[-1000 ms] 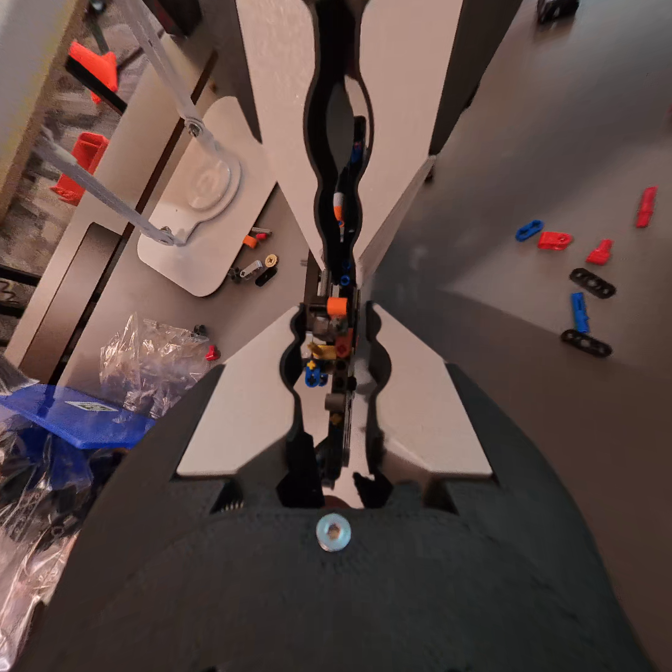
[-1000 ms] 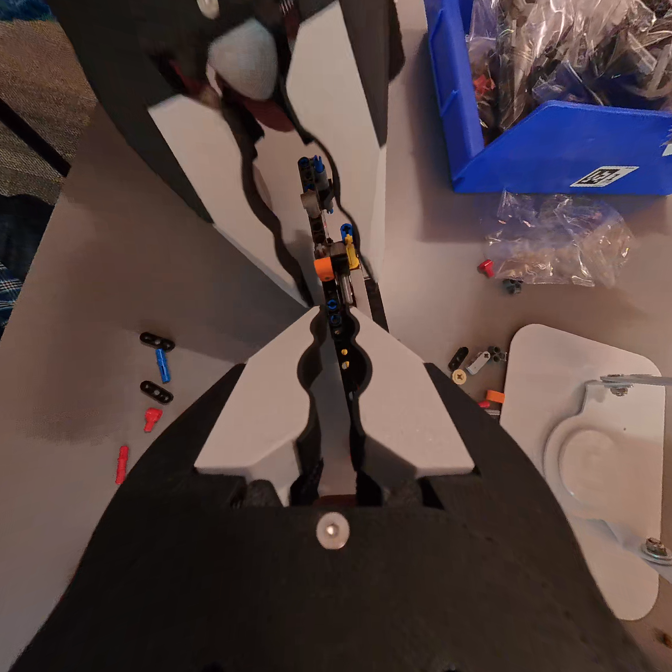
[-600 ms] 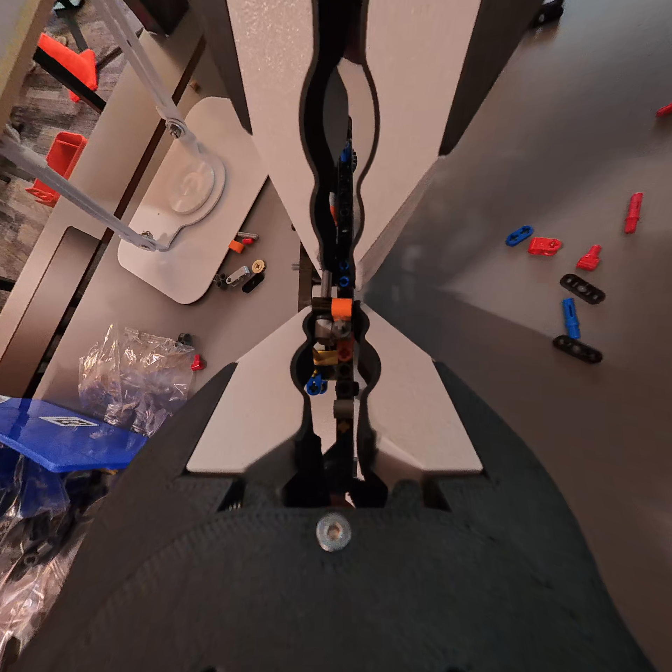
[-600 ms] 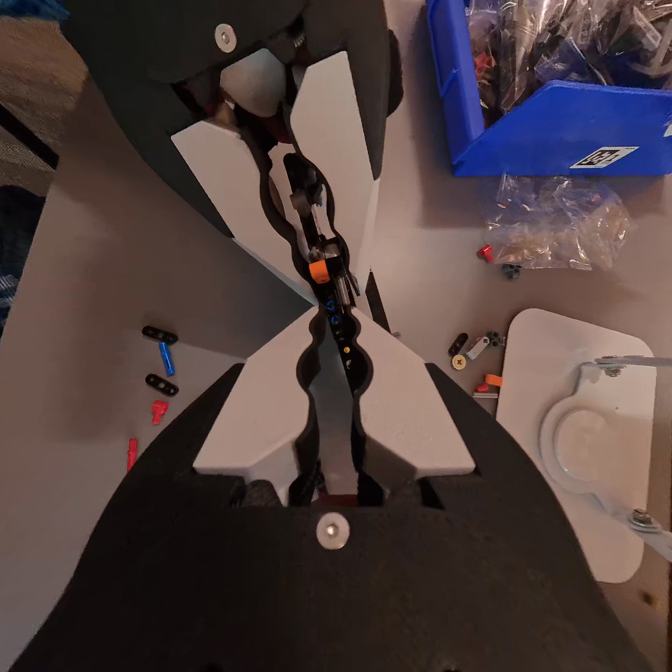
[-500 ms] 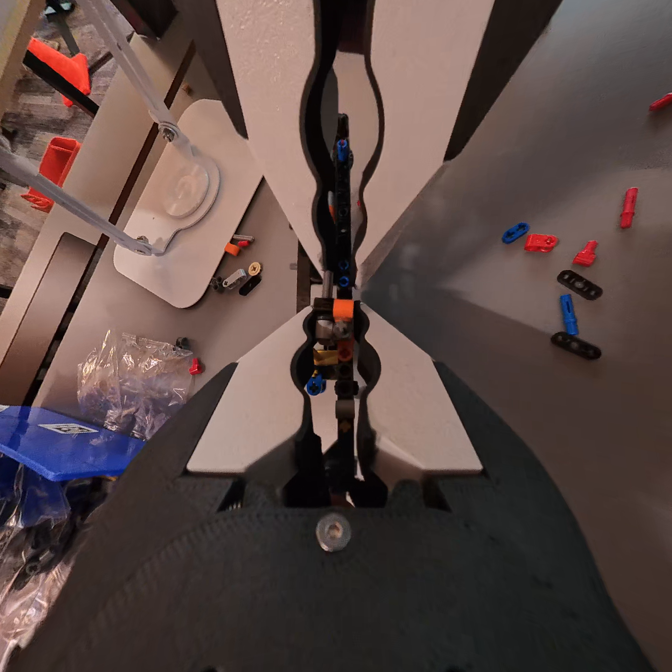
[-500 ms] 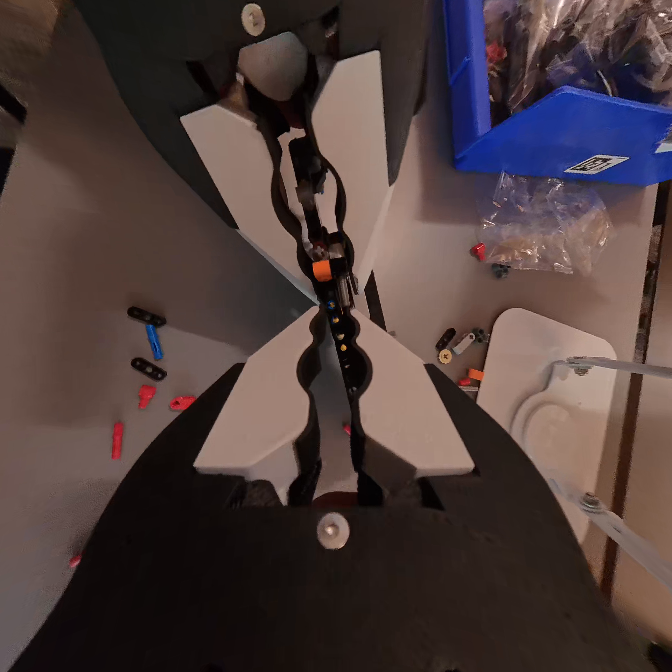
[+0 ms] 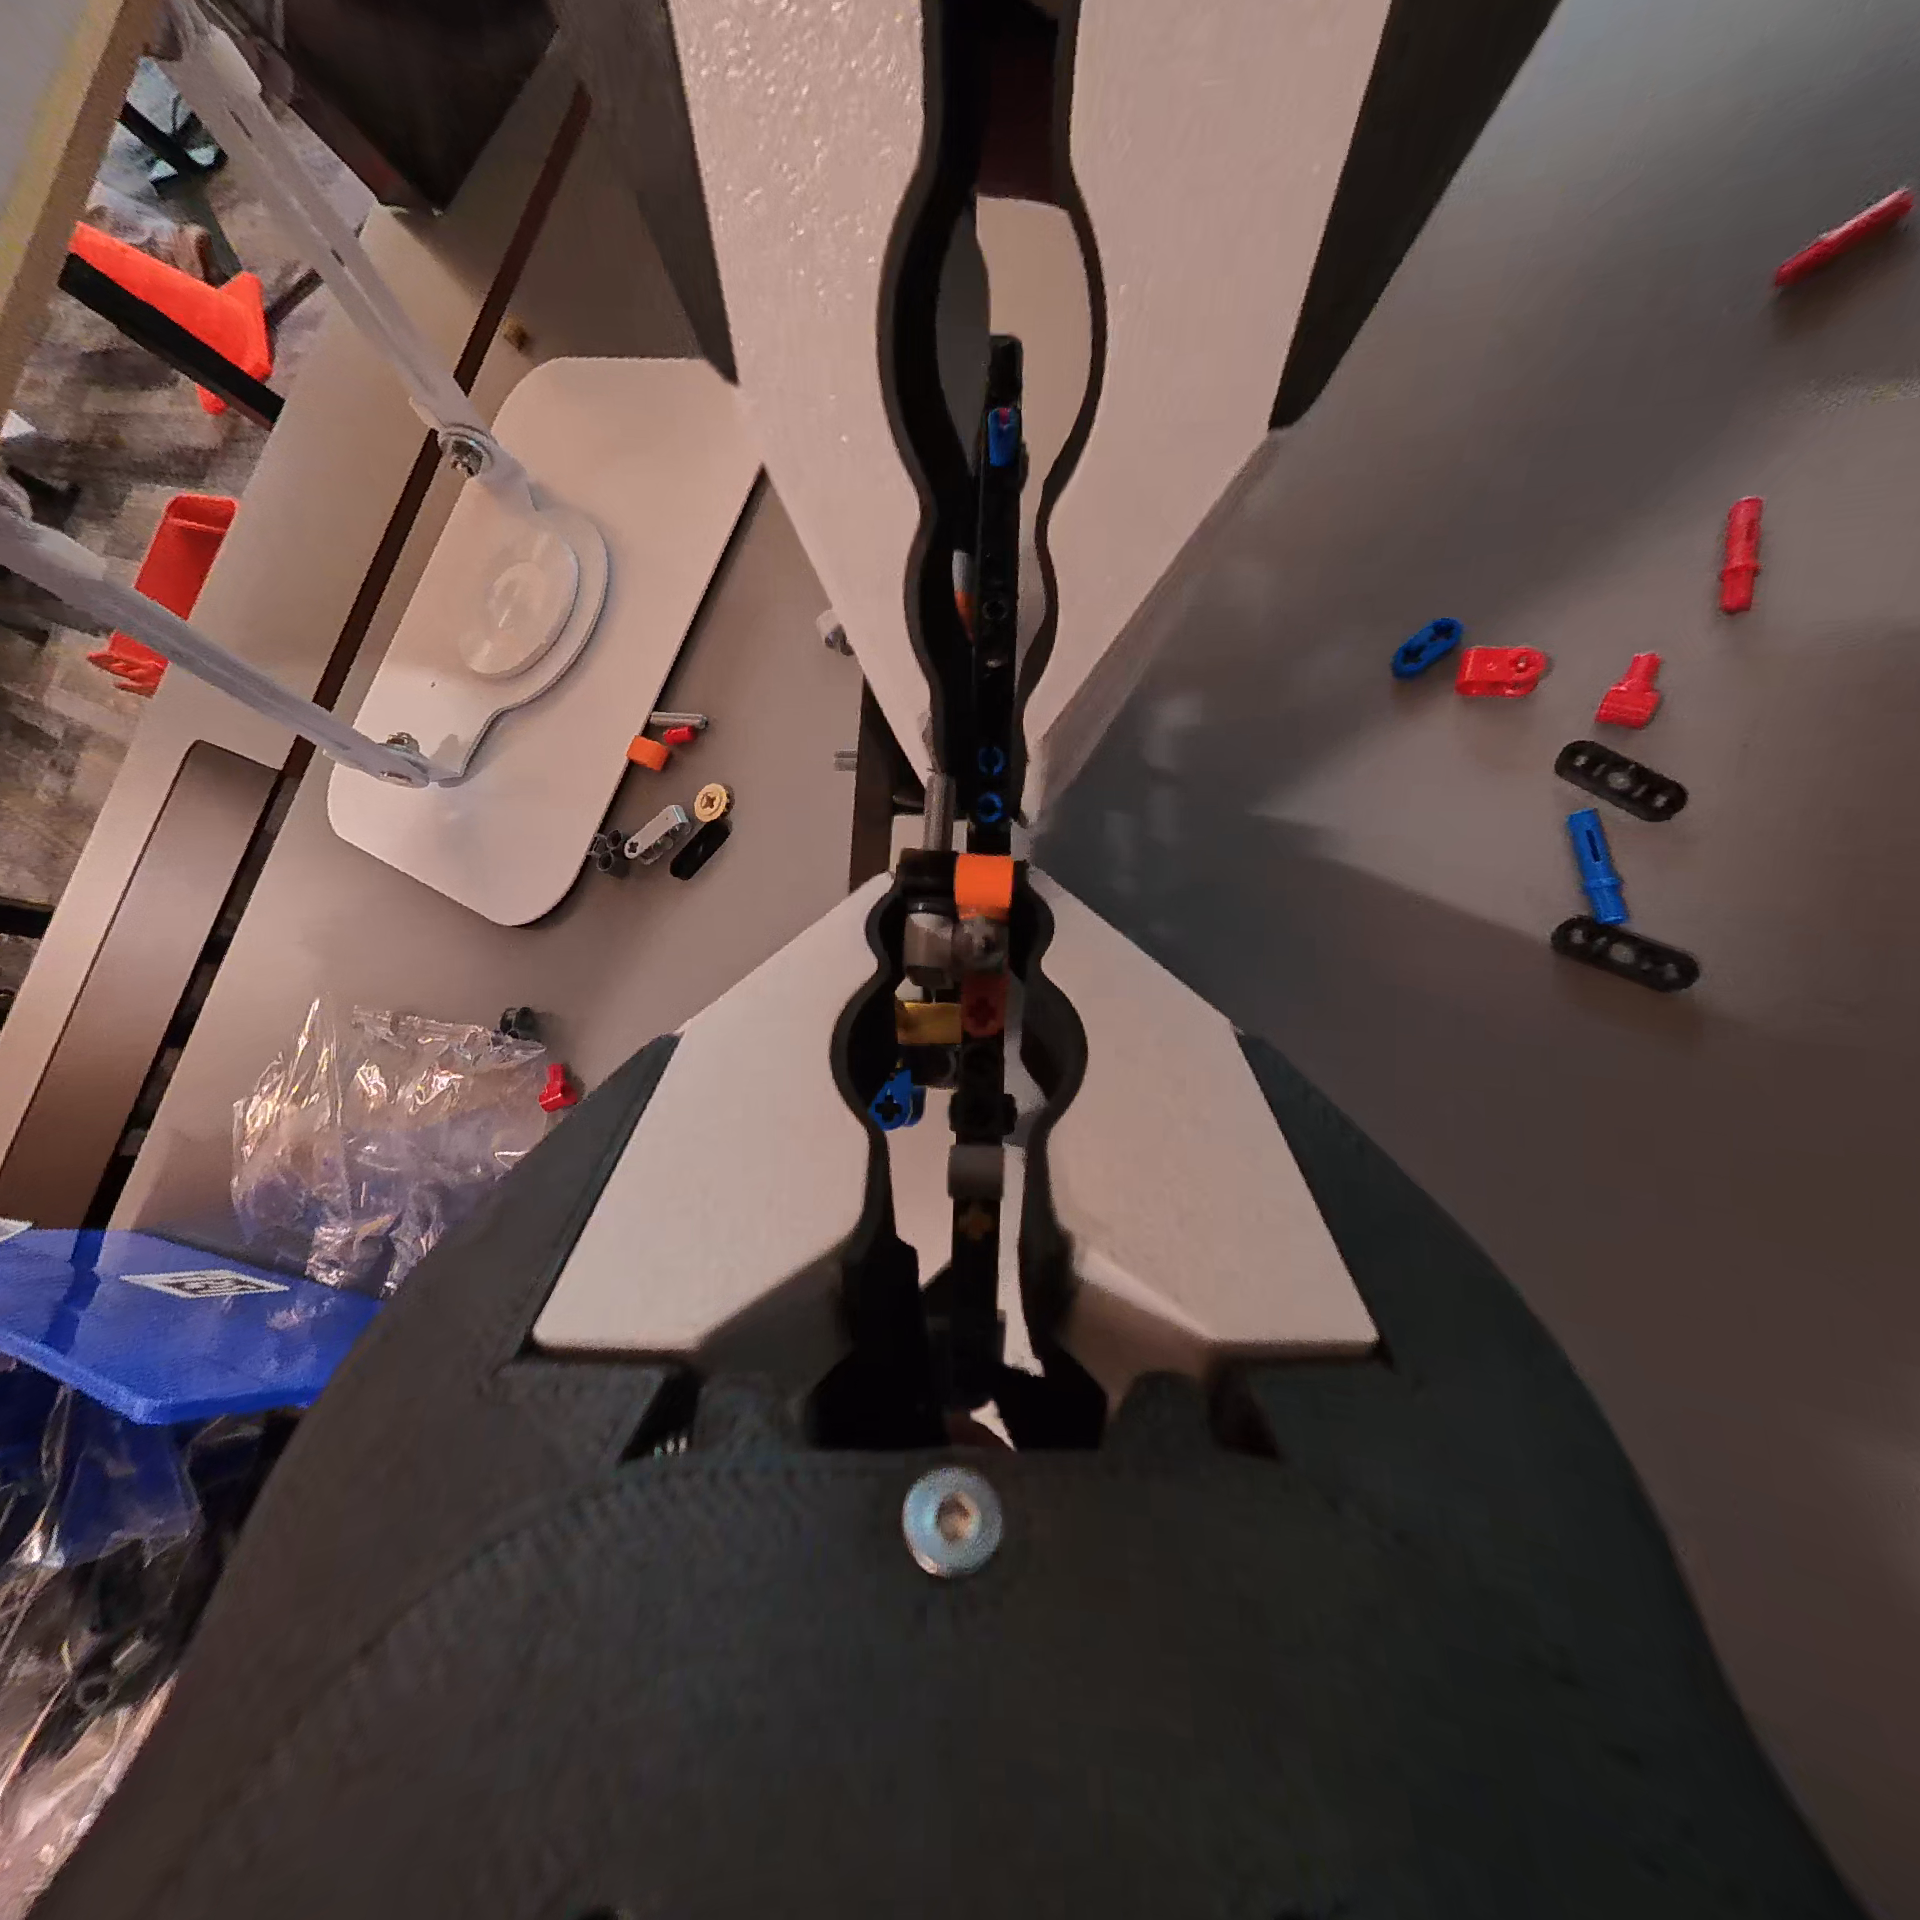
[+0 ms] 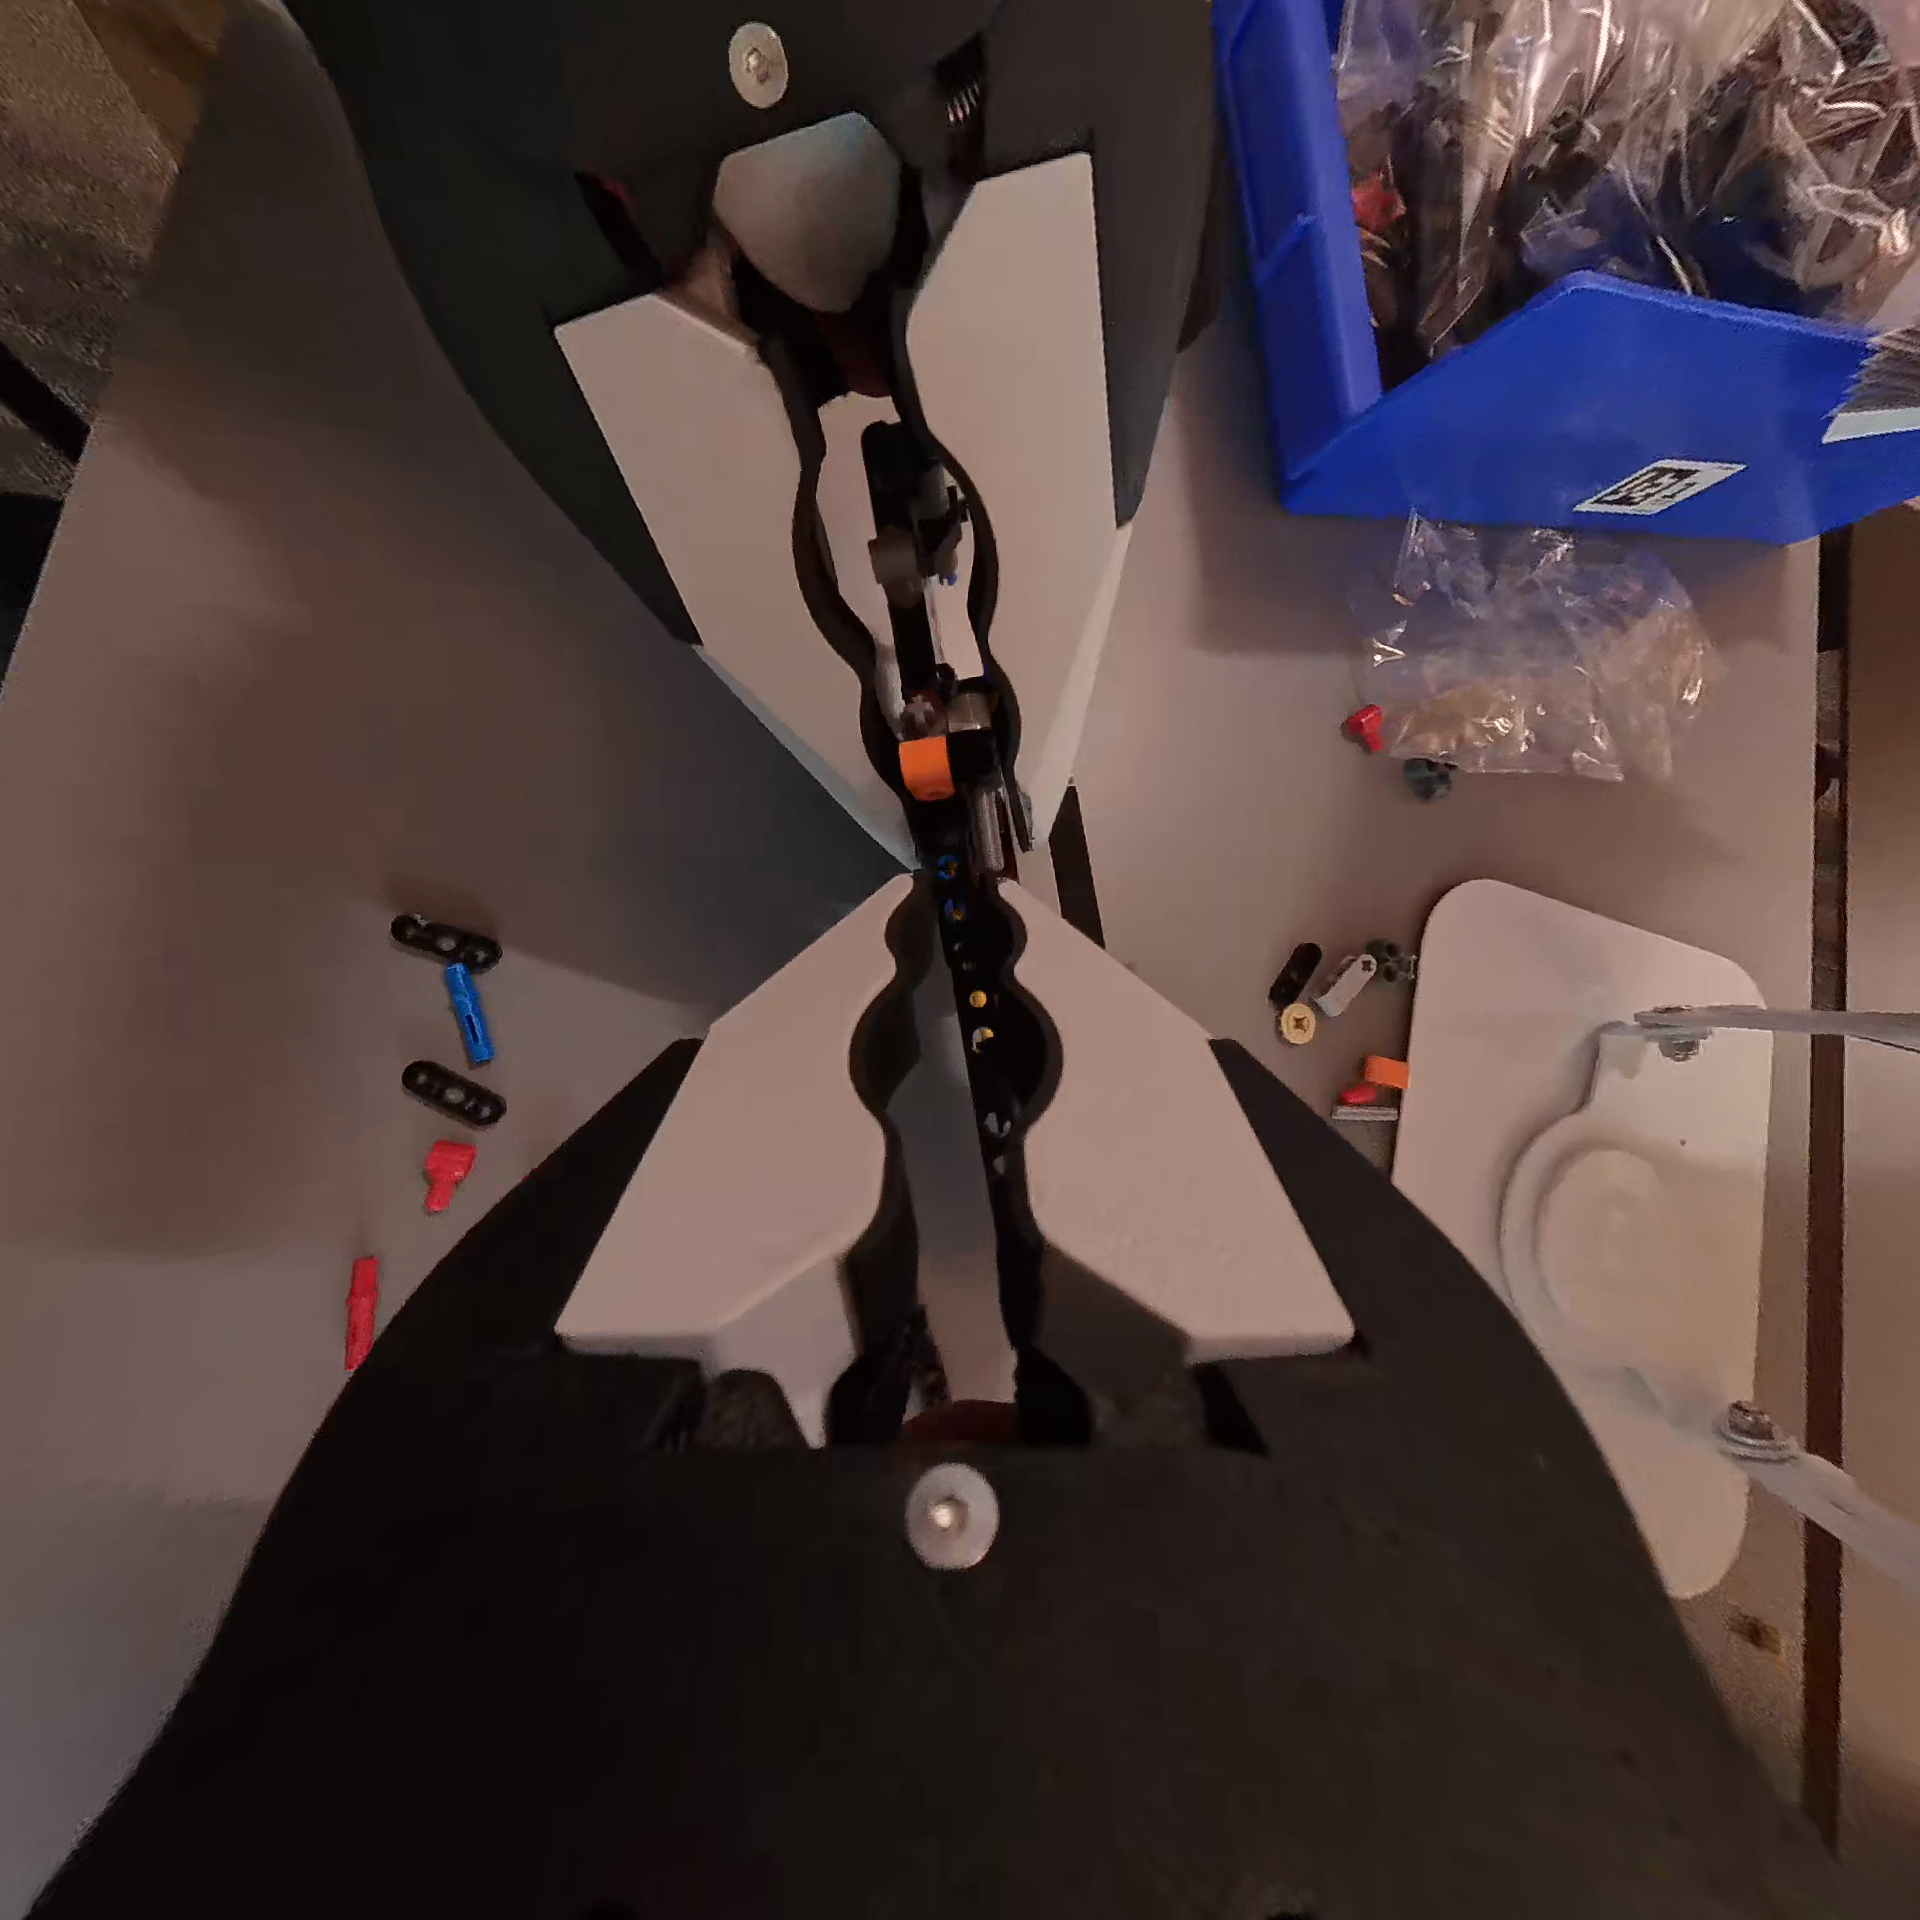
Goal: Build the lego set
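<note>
A long, thin black lego assembly (image 7: 992,623) with orange (image 7: 982,883), grey, yellow, red and blue parts hangs above the grey table (image 7: 1558,1247), held at both ends. My left gripper (image 7: 958,888) is shut on the end with the coloured parts. My right gripper (image 8: 964,894) is shut on the plain black beam end (image 8: 977,1039). The two grippers meet tip to tip. Each shows in the other's view: the right gripper (image 7: 977,790) and the left gripper (image 8: 966,831). The orange part (image 8: 925,767) sits just inside the left jaws.
Loose red, blue and black pieces (image 7: 1600,790) lie on the table; they also show in the right wrist view (image 8: 452,1039). A white plate (image 8: 1579,1195) has small pieces (image 8: 1330,987) beside it. There is also a plastic bag (image 8: 1527,655) and a blue bin (image 8: 1558,436). My two grippers' fingertips are within a few centimetres of each other. From either gripper's tips it is about 25 cm to the white plate (image 8: 1579,1195). Seen from the left wrist view (image 7: 529,638) as well.
Both grippers have swung more into line with each other, keeping hold of the assembly. The left jaws have narrowed slightly around the coloured end. The table below has shifted in both views.
</note>
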Motion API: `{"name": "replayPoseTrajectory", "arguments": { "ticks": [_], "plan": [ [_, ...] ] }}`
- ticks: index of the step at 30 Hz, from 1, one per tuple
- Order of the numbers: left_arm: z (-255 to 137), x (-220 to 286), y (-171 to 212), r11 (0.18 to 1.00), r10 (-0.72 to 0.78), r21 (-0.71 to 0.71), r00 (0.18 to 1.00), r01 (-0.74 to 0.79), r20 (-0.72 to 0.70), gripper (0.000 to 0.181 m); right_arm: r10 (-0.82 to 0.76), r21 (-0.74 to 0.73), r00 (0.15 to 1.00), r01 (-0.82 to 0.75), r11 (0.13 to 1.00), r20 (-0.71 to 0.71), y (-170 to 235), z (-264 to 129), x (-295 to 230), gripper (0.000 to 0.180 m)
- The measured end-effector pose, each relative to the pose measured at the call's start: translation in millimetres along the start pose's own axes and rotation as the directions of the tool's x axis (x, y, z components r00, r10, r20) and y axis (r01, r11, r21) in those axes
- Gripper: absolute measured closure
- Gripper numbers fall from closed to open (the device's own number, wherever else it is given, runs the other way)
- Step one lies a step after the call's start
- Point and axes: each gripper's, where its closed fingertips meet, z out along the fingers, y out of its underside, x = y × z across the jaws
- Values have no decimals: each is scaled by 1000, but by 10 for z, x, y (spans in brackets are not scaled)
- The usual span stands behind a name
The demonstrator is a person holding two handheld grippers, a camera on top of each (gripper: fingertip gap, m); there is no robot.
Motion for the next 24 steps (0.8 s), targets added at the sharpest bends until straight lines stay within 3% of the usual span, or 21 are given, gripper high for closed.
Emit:
{"name": "replayPoseTrajectory", "arguments": {
  "ticks": [3,9,19,24],
  "plan": [
    [4,-11,-55,998,-45,43,999,46,-11,165,17,5,1000,-17,1000,7,6,-24,16,176],
    [18,28,-33,1000,0,20,1000,0,-17,166,-89,-44,996,88,995,-22,20,-15,-14,176],
    [25,62,-71,997,-6,75,1000,8,-16,167,-25,22,1000,25,999,-10,34,-46,-28,176],
    [42,62,-93,998,-21,63,1000,21,-12,167,-108,-82,990,101,992,-86,59,-67,-17,175]
  ]
}}
